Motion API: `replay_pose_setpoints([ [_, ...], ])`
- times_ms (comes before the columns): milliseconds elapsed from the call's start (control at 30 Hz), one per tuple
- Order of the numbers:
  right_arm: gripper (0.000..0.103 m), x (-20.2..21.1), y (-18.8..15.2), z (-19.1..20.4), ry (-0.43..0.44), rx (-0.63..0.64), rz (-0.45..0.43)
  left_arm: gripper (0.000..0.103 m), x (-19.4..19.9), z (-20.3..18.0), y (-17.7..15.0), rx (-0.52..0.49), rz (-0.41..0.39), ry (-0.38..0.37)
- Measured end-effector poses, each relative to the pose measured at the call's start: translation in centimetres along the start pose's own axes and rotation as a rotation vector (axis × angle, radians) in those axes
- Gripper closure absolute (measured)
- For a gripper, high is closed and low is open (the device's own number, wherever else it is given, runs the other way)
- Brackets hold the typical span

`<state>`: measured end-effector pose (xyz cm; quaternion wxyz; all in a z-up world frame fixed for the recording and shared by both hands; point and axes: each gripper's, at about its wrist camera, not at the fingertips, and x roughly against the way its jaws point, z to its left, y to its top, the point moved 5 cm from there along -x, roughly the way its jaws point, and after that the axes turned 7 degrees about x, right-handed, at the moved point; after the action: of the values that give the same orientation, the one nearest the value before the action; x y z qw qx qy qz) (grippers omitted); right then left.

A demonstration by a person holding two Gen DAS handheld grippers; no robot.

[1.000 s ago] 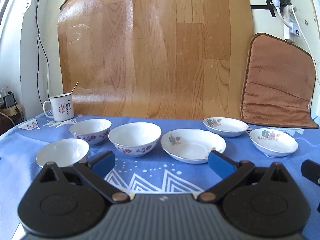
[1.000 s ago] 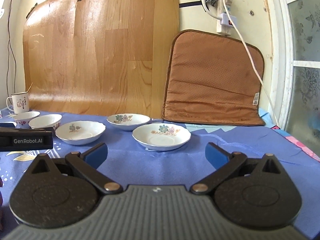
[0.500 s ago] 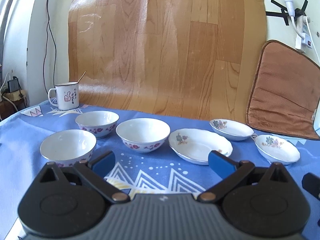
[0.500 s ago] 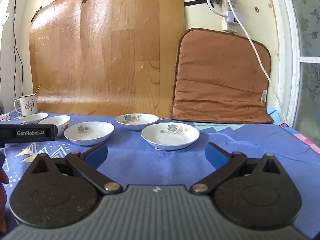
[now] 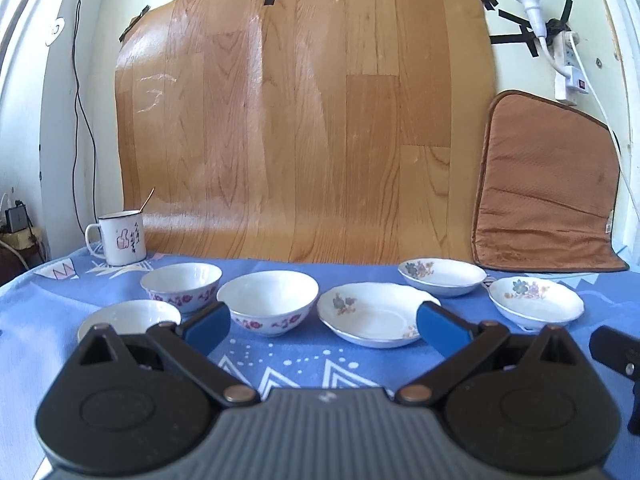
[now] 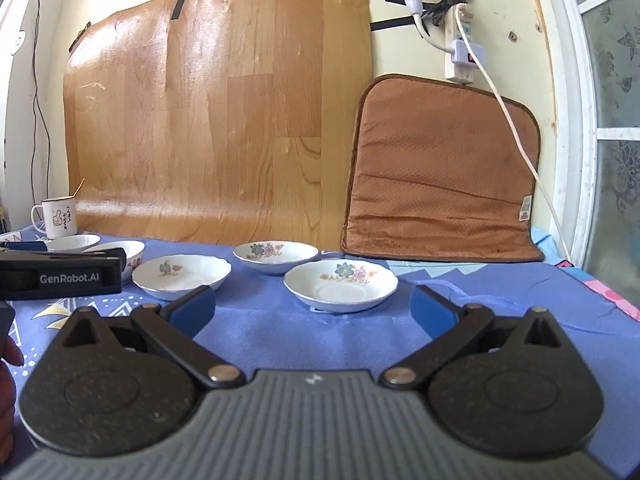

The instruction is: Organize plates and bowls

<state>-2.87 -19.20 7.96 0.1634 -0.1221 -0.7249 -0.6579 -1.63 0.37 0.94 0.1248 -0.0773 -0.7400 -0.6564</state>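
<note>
**Nothing gripped, china all around**

Both my left claw point(image 5: 323, 323) and right claw point(image 6: 312, 307) are spread, holding nothing. Bowls point(image 5: 267, 297) sit ahead of my left claw, plates point(image 6: 341, 285) ahead of my right. A shallow pinch could chip a rim. The nearest bowl point(image 5: 129, 315) hides behind my finger.

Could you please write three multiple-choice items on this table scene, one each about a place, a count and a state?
1. Where is the mug?
A. Far left corner of the table
B. Beside the brown cushion
C. Inside a bowl

2. How many flowered plates are there?
A. One
B. Three
C. Five

3. How is the left hand-held gripper?
A. Shut on a bowl
C. Shut on a plate
B. Open, empty

Answers:
1 A: it stands behind the bowls at the left.
2 B: plates at.
3 B: its blue fingers stand apart, gripping nothing.
</note>
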Motion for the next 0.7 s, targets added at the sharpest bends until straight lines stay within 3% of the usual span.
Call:
replay_pose_setpoints([
  [200,0.0,-0.2,0.2,0.0,0.004,0.0,0.005,0.0,0.0,0.5,0.1,0.025,0.002,-0.004],
  [400,0.0,-1.6,2.9,0.9,0.058,0.007,-0.039,0.0,0.1,1.4,0.2,0.074,0.005,-0.004],
  [500,0.007,-2.8,3.3,1.7,0.063,0.021,-0.042,0.0,0.0,1.7,0.2,0.092,0.012,-0.004],
  [700,0.03,-4.5,1.5,2.8,0.088,0.019,0.02,0.0,0.0,1.4,0.2,0.075,0.007,-0.007],
])
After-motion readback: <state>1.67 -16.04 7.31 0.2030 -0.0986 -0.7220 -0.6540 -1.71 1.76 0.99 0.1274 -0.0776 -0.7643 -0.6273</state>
